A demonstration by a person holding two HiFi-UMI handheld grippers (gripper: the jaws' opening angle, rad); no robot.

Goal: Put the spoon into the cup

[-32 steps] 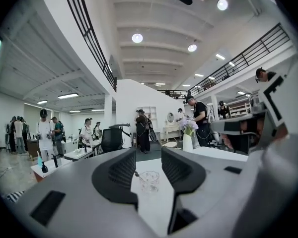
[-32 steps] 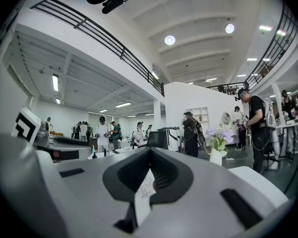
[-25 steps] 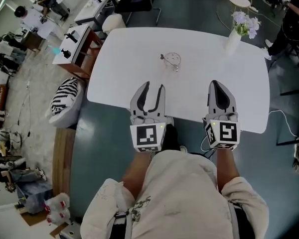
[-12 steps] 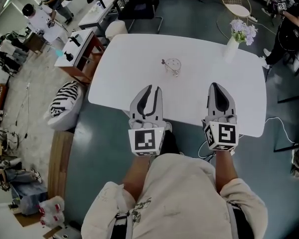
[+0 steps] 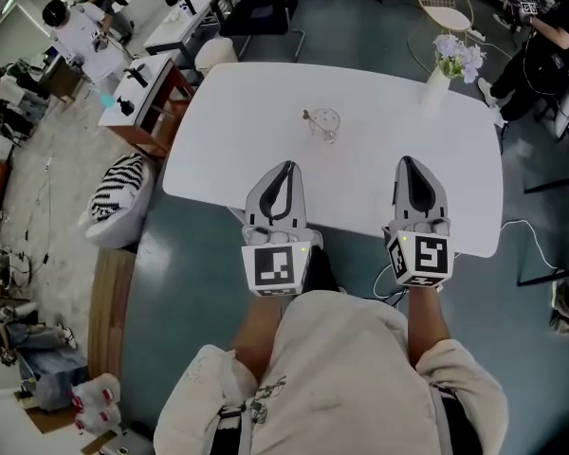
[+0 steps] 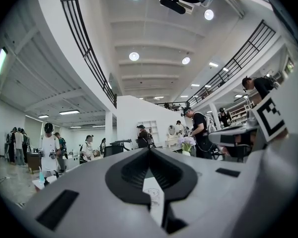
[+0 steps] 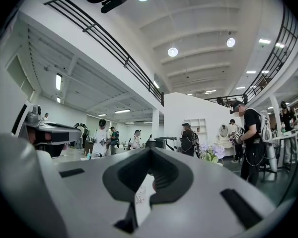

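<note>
White table [image 5: 237, 112], clear cup [image 5: 326, 121], purple flowers [image 5: 455, 57], b&w striped cushion [image 5: 114, 197], teal floor [image 5: 194, 263]

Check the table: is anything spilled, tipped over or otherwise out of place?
Nothing stands out. The clear cup appears upright mid-table with the spoon at it; whether the spoon is inside is too small to tell. The flower vase stands upright at the far right corner of the table.
</note>
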